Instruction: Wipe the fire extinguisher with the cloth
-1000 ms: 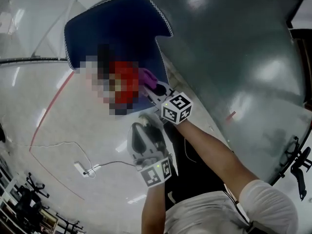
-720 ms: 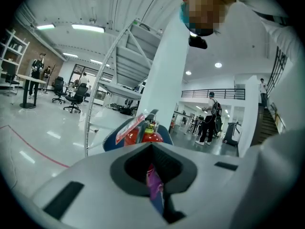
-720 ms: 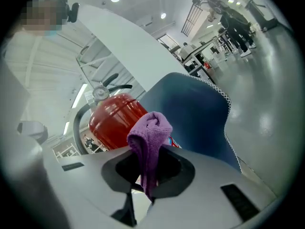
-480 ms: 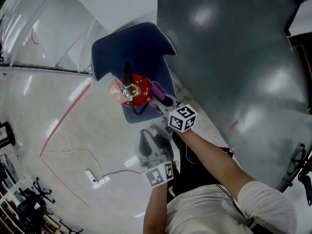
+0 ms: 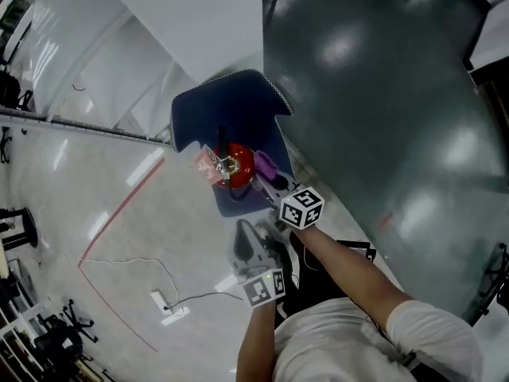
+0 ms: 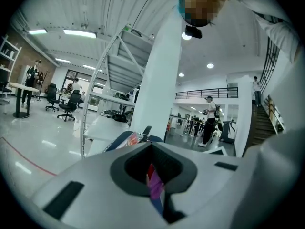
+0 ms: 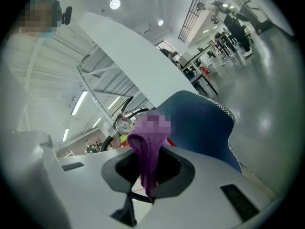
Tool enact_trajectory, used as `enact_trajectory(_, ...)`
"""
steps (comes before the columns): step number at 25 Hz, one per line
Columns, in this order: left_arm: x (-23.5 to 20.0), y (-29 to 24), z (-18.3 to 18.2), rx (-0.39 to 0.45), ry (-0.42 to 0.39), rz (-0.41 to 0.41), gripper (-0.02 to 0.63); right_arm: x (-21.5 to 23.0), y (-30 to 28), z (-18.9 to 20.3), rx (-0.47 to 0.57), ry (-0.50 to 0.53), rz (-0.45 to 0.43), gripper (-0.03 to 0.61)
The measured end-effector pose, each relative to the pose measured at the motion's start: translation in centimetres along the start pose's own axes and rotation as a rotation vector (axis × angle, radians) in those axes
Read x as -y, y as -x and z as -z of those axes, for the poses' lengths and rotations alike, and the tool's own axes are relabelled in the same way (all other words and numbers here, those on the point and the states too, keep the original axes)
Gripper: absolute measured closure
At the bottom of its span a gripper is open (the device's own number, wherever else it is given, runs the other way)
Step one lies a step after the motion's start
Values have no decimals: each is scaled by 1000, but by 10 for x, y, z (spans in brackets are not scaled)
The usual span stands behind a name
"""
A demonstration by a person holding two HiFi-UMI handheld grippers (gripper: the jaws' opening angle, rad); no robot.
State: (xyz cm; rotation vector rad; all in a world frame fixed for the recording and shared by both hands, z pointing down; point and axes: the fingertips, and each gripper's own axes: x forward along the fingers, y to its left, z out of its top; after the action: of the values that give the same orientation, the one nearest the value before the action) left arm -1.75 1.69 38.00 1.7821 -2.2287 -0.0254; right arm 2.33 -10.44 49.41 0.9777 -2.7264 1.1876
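Gripping the purple cloth [image 5: 265,164], the right tongs [image 5: 269,183] sit just beside the red fire extinguisher [image 5: 236,164] standing on a blue mat [image 5: 227,106]; left tongs [image 5: 243,233] closed, empty, nearby

Glossy pale floor [image 5: 56,213], dark grey flooring [image 5: 382,94], white column [image 6: 159,80].

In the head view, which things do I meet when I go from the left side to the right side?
power strip → extinguisher → cloth
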Motion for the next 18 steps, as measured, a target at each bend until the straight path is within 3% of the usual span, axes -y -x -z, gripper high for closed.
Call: enact_trajectory(18,-10,-9,-45,34,-30,-18,609,-58,-10,-23,-64,67,-94,526)
